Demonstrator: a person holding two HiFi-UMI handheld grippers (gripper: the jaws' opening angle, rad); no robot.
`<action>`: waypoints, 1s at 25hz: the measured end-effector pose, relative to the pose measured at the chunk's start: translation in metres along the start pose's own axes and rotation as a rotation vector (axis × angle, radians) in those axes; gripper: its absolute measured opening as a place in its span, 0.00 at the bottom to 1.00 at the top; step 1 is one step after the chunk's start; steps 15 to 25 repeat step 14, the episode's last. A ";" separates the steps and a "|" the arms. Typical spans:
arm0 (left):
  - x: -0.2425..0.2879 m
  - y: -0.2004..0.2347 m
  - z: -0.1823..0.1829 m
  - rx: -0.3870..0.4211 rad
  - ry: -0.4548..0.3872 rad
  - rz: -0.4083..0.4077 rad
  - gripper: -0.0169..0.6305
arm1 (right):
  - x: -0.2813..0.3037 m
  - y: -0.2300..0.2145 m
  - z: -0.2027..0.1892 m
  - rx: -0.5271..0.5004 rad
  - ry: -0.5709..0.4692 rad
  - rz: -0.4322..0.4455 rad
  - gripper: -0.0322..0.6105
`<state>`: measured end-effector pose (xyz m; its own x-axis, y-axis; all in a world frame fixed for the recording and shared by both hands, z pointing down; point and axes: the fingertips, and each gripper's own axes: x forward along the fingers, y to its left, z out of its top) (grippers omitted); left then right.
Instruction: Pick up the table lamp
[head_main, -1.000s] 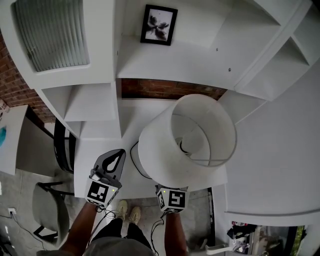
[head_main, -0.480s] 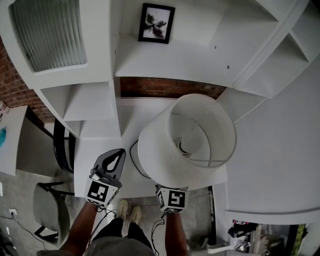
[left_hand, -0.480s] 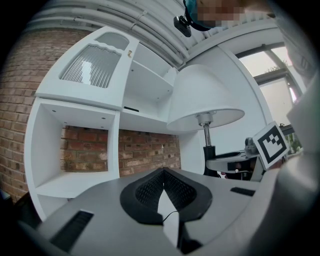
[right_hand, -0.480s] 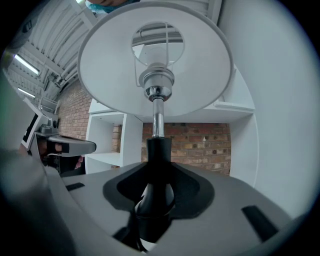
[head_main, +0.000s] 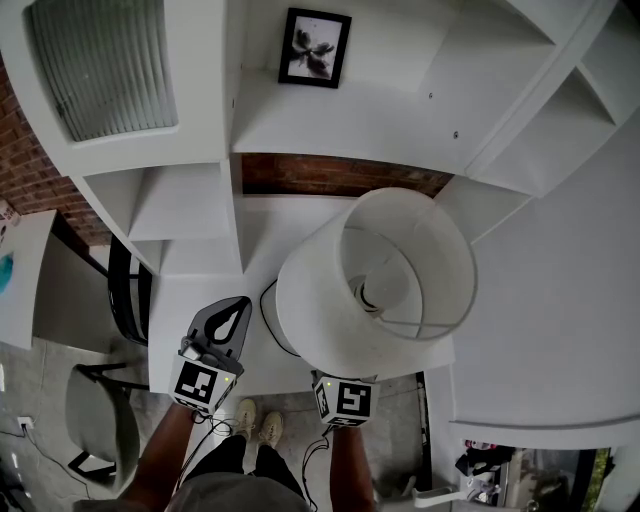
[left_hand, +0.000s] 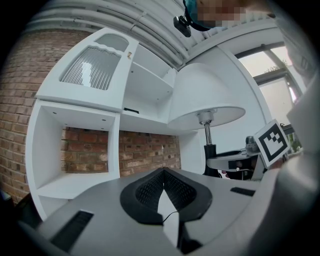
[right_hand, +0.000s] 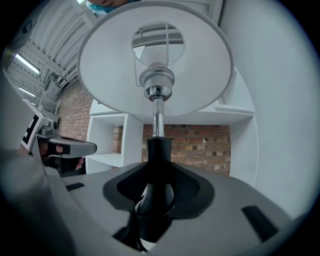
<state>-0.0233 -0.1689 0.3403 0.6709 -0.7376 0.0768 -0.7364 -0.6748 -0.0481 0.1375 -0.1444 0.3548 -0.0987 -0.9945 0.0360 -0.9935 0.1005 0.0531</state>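
Observation:
The table lamp has a wide white shade (head_main: 375, 285), a chrome neck and a black stem (right_hand: 158, 152). In the right gripper view my right gripper (right_hand: 155, 192) is shut on that black stem, and the shade (right_hand: 155, 65) spreads overhead. From the head view only its marker cube (head_main: 345, 400) shows below the shade. My left gripper (head_main: 236, 312) is to the left of the lamp, apart from it. In the left gripper view its jaws (left_hand: 162, 187) are shut with nothing between them, and the lamp (left_hand: 206, 102) stands to the right.
A white shelf unit (head_main: 190, 215) with a brick back wall stands ahead, and a framed picture (head_main: 317, 48) rests on its upper shelf. A black cord (head_main: 266, 312) lies on the white desk (head_main: 185, 330). A grey chair (head_main: 100, 420) is at lower left.

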 end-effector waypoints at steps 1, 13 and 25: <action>-0.001 0.000 -0.001 0.002 0.006 0.000 0.03 | 0.000 0.000 0.000 -0.003 0.000 0.000 0.28; -0.005 0.004 -0.007 0.006 0.039 0.008 0.03 | 0.000 0.008 0.001 0.002 -0.010 0.009 0.28; -0.005 0.005 -0.009 0.004 0.042 0.010 0.03 | 0.001 0.009 0.001 0.002 -0.010 0.010 0.28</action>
